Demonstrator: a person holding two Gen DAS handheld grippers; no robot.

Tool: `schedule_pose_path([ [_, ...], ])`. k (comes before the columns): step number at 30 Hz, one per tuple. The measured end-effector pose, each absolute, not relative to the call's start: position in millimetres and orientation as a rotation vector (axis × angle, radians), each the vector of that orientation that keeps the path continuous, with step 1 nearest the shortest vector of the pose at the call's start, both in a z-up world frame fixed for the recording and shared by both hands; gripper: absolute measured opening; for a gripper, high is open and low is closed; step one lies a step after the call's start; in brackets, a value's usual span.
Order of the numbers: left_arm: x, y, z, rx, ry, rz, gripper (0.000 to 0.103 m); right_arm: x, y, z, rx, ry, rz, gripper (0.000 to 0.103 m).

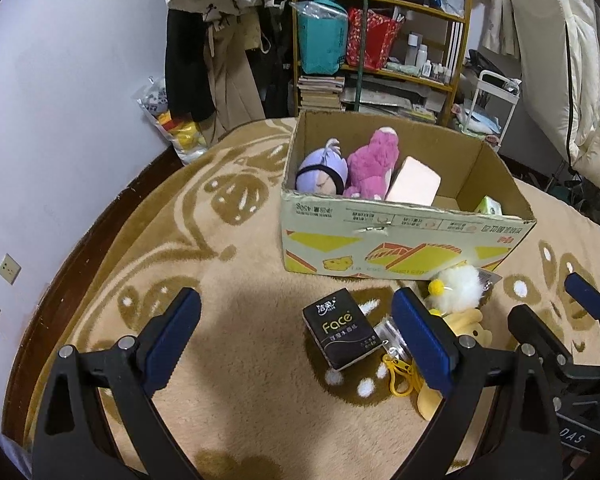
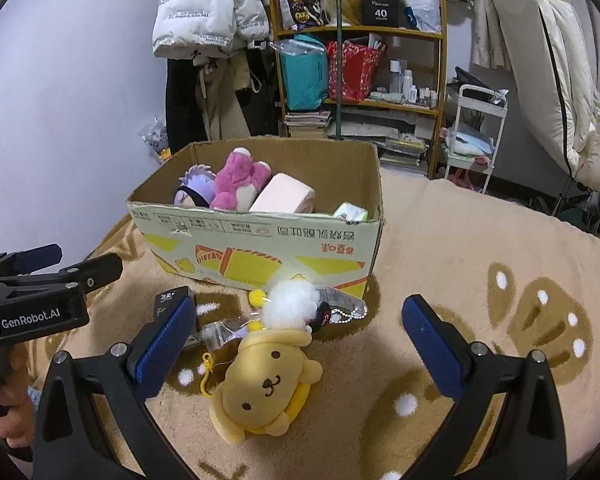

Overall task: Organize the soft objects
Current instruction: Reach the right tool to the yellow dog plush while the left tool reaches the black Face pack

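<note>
A cardboard box [image 1: 400, 236] [image 2: 260, 240] stands on the beige carpet. Inside it lie a purple doll [image 1: 324, 172] [image 2: 196, 190], a pink plush [image 1: 374, 160] [image 2: 236, 180], a pale pink block [image 1: 414, 182] [image 2: 284, 198] and a green pack [image 1: 489, 205] [image 2: 350, 212]. In front of the box lie a black tissue pack [image 1: 342, 328], a white fluffy toy [image 1: 458, 286] [image 2: 290, 304] and a yellow dog plush [image 2: 264, 384]. My left gripper [image 1: 296, 340] is open above the tissue pack. My right gripper [image 2: 296, 344] is open over the yellow plush.
A wooden shelf [image 1: 380, 40] [image 2: 360, 60] with bags and books stands behind the box. Coats [image 1: 220, 60] hang against the wall at the left. A white cart [image 2: 476, 136] and bedding [image 2: 560, 80] are at the right. A clear bag with a yellow clip [image 1: 396, 356] lies by the tissue pack.
</note>
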State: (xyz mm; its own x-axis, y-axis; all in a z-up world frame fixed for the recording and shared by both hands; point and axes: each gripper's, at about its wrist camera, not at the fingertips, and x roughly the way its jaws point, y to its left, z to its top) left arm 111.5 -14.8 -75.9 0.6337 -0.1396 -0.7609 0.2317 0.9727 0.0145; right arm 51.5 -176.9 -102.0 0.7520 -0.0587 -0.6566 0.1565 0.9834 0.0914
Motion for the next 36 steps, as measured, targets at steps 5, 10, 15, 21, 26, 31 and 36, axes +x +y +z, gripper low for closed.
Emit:
schedule_pose_path([
  [5, 120, -19, -87, 0.121, 0.883, -0.21, 0.095, 58, -177, -114, 0.138, 0.745, -0.119, 0.103],
  [10, 130, -25, -99, 0.136, 0.919, -0.22, 0.095, 67, -177, -127, 0.14, 0.81, -0.129, 0.103],
  [15, 136, -31, -111, 0.154, 0.947, -0.234, 0.095, 73, -178, -141, 0.167, 0.866, -0.118, 0.103],
  [21, 136, -39, -120, 0.193, 0.955, -0.246, 0.095, 79, -173, -153, 0.158, 0.912, -0.106, 0.103],
  [26, 136, -44, -126, 0.195, 0.975, -0.262, 0.095, 85, -168, -164, 0.137, 0.961, -0.096, 0.103],
  [31, 137, -47, -132, 0.174, 0.994, -0.31, 0.095, 89, -164, -172, 0.117, 0.99, -0.091, 0.103],
  [36, 141, -49, -139, 0.174, 1.014, -0.313, 0.095, 91, -163, -179, 0.116, 1.014, -0.081, 0.103],
])
